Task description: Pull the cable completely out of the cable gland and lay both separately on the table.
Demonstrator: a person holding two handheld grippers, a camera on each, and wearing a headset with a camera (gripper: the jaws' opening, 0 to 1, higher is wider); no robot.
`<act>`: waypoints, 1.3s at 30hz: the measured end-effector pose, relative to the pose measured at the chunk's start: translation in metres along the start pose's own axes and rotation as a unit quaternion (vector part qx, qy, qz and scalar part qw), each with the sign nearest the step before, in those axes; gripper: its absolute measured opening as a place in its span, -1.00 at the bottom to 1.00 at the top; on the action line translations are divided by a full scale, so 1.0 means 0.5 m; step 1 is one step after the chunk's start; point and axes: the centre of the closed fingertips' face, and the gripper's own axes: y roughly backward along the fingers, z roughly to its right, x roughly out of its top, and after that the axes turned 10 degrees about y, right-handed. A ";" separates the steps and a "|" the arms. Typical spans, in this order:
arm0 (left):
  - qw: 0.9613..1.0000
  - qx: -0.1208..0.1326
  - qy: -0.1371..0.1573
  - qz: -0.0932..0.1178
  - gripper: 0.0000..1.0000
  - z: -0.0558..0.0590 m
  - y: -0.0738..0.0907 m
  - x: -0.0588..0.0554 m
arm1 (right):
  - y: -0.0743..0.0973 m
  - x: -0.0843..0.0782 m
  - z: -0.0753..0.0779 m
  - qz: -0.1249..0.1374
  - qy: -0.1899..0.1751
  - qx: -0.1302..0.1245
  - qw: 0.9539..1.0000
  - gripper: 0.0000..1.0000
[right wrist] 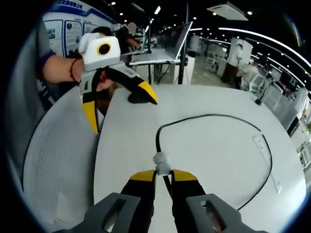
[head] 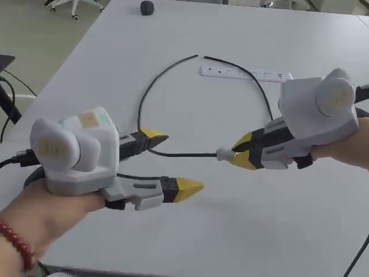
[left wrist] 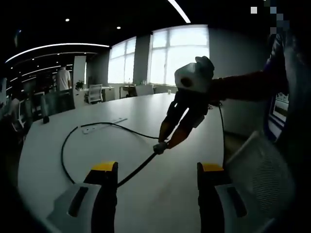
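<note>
A small white cable gland [head: 224,154] is held a little above the white table [head: 242,219], with my right gripper [head: 235,154] shut on it. The black cable [head: 173,154] leaves the gland leftward, then curves away in a wide loop on the table. My left gripper [head: 177,161] is open at the lower left, and the cable passes close by its upper jaw. In the left gripper view the gland [left wrist: 160,147] hangs ahead of my open left gripper [left wrist: 158,166]. In the right gripper view the gland [right wrist: 162,164] sits at the tips of my right gripper [right wrist: 164,172].
A white power strip [head: 245,73] lies at the far side of the table, just beyond the cable loop. A small dark object [head: 147,7] sits near the far edge. A mesh chair back [right wrist: 58,160] stands close to the near edge.
</note>
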 end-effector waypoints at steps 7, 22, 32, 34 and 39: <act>0.999 -0.026 -0.026 -0.006 0.30 0.016 -0.017 0.006 | 0.045 0.041 -0.022 0.007 0.016 -0.016 1.000 -0.87; 0.985 -0.115 -0.129 0.030 -0.24 0.068 -0.022 0.087 | 0.089 0.108 -0.062 0.032 0.042 -0.009 0.999 -0.87; 0.968 -0.165 -0.186 0.031 -0.46 0.109 -0.035 0.077 | 0.092 0.118 -0.075 0.035 0.048 -0.005 0.998 -0.87; 0.967 -0.168 -0.184 0.045 -0.49 0.114 -0.029 0.085 | 0.093 0.115 -0.076 0.033 0.047 -0.005 0.998 -0.87; 0.965 -0.175 -0.191 0.046 -0.50 0.118 -0.026 0.085 | 0.097 0.117 -0.079 0.036 0.046 -0.003 0.998 -0.87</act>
